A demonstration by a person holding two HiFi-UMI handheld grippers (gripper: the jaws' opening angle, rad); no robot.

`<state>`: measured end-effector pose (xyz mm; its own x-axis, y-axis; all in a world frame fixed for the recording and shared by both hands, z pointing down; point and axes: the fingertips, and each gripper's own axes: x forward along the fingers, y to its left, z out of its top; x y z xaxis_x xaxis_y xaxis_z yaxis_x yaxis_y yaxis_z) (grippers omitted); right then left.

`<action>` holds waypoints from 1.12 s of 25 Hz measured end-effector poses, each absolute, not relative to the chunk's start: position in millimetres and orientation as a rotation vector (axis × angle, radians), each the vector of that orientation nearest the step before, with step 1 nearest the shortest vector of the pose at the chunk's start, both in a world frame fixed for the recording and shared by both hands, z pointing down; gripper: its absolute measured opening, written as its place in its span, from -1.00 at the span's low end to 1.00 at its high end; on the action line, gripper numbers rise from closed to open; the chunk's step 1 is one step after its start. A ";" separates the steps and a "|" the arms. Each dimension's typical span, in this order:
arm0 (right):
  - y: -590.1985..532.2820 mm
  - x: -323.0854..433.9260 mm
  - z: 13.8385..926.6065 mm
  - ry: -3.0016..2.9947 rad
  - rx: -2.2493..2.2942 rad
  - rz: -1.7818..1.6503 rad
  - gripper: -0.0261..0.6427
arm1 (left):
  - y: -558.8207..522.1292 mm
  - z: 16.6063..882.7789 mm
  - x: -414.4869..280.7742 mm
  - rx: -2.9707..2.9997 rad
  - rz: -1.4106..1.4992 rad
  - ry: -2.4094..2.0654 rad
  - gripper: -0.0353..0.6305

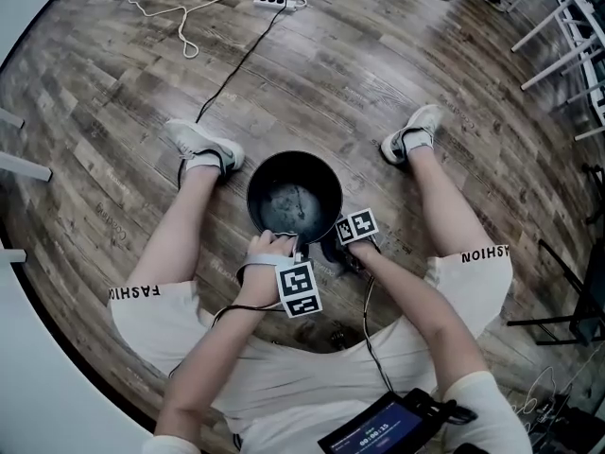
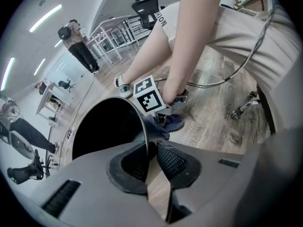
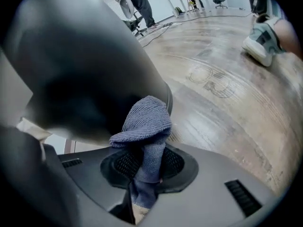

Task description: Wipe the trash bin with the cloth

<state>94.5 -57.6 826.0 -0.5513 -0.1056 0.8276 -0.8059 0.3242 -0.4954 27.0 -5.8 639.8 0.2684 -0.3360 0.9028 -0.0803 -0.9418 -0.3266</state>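
Your left gripper [image 2: 150,160] is pinched tight on the bin [image 2: 142,122] rim to steady it; right gripper [image 3: 144,167] clamps the cloth [image 3: 147,126] for wiping.

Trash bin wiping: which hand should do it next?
Right. The right gripper is shut on the cloth next to the trash bin wall, while the left gripper pinches the rim, steadying it.
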 end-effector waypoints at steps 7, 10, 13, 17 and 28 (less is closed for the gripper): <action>-48.4 106.6 832.0 -1.832 0.892 1.402 -0.66 | -5.6 635.9 31.2 -2.364 -1.706 0.459 -0.67; -34.9 110.3 799.8 -1.845 0.834 1.369 -0.66 | -7.2 628.5 15.9 -2.353 -1.674 0.413 -0.55; -23.7 109.5 747.9 -1.915 0.776 1.292 -0.66 | -7.7 627.8 -2.1 -2.380 -1.674 0.356 -0.49; -20.0 90.0 665.7 -2.079 0.708 1.198 -0.66 | -7.1 638.9 -14.1 -2.368 -1.698 0.315 -0.50; -31.7 78.2 653.8 -2.098 0.729 1.074 -0.66 | -1.6 638.9 2.5 -2.280 -1.658 0.294 -0.62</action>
